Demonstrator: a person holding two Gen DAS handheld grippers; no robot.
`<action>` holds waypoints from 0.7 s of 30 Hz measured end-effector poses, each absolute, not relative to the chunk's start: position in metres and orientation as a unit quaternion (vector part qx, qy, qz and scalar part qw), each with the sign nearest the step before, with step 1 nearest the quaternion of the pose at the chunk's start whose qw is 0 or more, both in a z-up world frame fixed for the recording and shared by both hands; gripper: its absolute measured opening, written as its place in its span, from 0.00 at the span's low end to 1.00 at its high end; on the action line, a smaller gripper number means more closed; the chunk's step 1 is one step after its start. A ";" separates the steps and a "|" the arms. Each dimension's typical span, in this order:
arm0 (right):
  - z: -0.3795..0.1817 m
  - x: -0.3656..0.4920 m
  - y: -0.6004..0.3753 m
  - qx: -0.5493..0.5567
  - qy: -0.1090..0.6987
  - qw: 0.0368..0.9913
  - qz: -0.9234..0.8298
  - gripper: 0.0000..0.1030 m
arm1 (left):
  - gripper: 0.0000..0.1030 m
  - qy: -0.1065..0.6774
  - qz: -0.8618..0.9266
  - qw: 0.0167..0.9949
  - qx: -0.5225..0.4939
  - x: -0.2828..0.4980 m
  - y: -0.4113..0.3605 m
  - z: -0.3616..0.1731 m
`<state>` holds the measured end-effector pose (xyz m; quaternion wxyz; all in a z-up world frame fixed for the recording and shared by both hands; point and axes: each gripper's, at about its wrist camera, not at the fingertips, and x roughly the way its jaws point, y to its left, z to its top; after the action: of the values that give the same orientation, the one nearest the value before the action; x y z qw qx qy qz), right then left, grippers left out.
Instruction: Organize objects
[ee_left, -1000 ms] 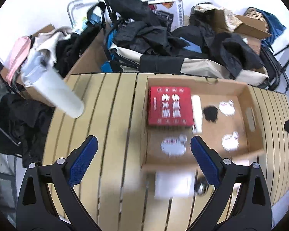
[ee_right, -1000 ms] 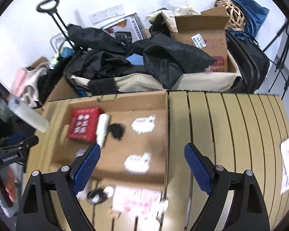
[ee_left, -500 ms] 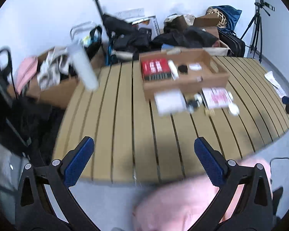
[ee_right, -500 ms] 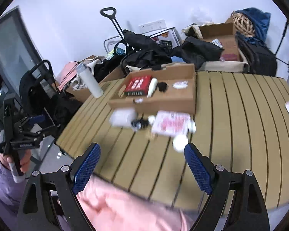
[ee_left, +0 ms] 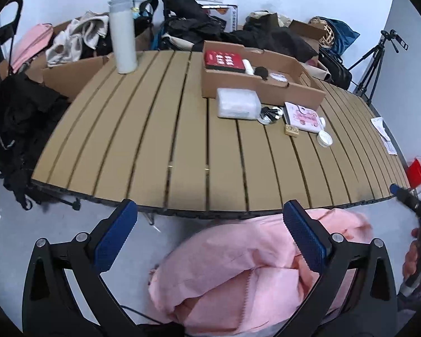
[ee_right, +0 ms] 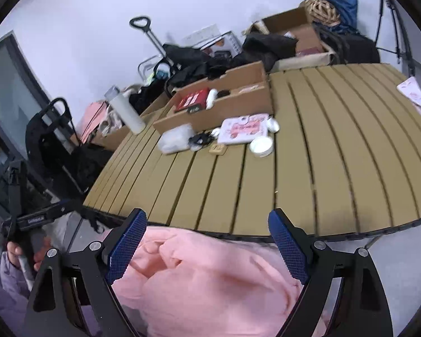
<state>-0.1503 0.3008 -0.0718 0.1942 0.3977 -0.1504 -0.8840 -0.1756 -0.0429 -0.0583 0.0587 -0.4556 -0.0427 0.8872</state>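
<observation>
Left gripper (ee_left: 210, 237) and right gripper (ee_right: 207, 244): both spread wide with nothing between the blue pads, both hanging off the near edge of the slatted tabletop (ee_left: 160, 146) above pink fabric (ee_left: 238, 275); the left jaws have just been opening. On the far part of the tabletop sits a shallow cardboard box (ee_left: 262, 82) holding a red packet (ee_left: 224, 60), a white tube and a small black item. Just in front of the box lie a clear plastic container (ee_left: 237, 107), a black-and-white bundle (ee_left: 270, 113), a pink-printed pack (ee_left: 303, 118), a small tan block (ee_left: 291, 131) and a round white lid (ee_left: 324, 139); a white bottle (ee_left: 122, 35) stands upright at the far left edge.
</observation>
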 end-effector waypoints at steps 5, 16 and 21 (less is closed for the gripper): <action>-0.086 -0.160 0.280 0.425 -0.121 0.202 -0.874 0.78 | 1.00 -0.026 0.883 0.073 -0.463 -0.187 -0.034 -0.073; -0.084 -0.280 0.215 0.442 -0.091 0.247 -0.858 0.58 | 0.70 -0.125 0.867 0.129 -0.464 -0.326 -0.046 -0.099; -0.105 -0.372 0.167 0.470 -0.107 0.257 -0.838 0.51 | 0.60 -0.133 0.860 0.157 -0.467 -0.385 -0.035 -0.123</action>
<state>-0.3723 0.1675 -0.1054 0.2568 0.4703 -0.1069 -0.8375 -0.3849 -0.0351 -0.1232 0.1567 -0.4674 -0.1329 0.8598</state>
